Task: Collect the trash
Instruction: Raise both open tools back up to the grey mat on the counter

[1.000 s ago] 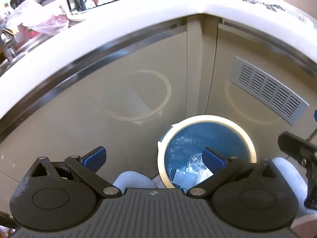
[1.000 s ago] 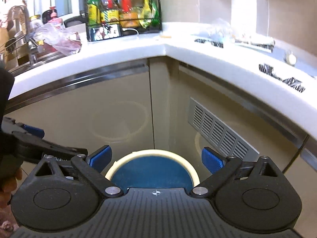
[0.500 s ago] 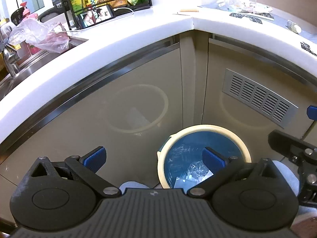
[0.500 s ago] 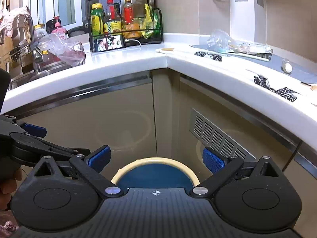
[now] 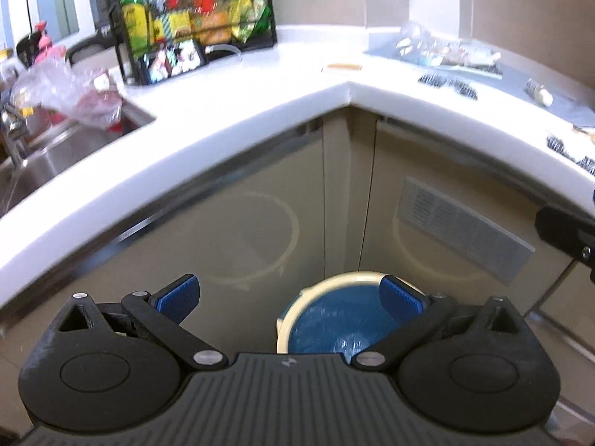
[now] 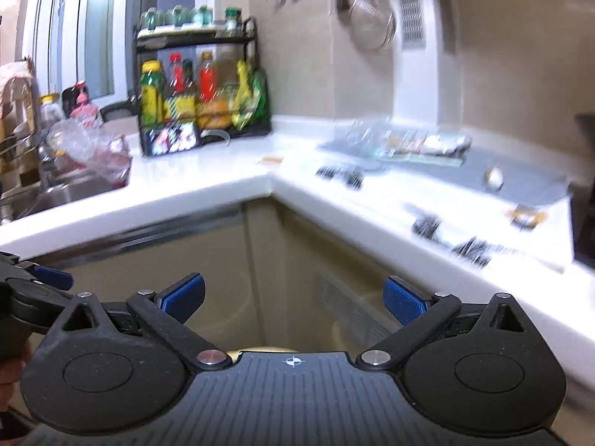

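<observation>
Crinkly plastic wrappers (image 5: 442,52) on the surface (image 5: 297,74) looked light and slippery, so you needed a pinch mid-bundle; both left tongs (image 5: 290,295) and right tongs (image 6: 293,297) gaped wide, empty.

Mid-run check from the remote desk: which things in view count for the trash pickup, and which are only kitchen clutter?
For the job:
- trash bin with blue liner, on the floor at the cabinet corner
- black wrappers on the right counter
- clear plastic packaging further back
- left gripper, right gripper, both open, empty

Just lying about:
- condiment rack
- sink
- hanging strainer

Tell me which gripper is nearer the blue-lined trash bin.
Left. The left gripper hangs just above the trash bin; the right gripper is raised toward the counter.
</observation>
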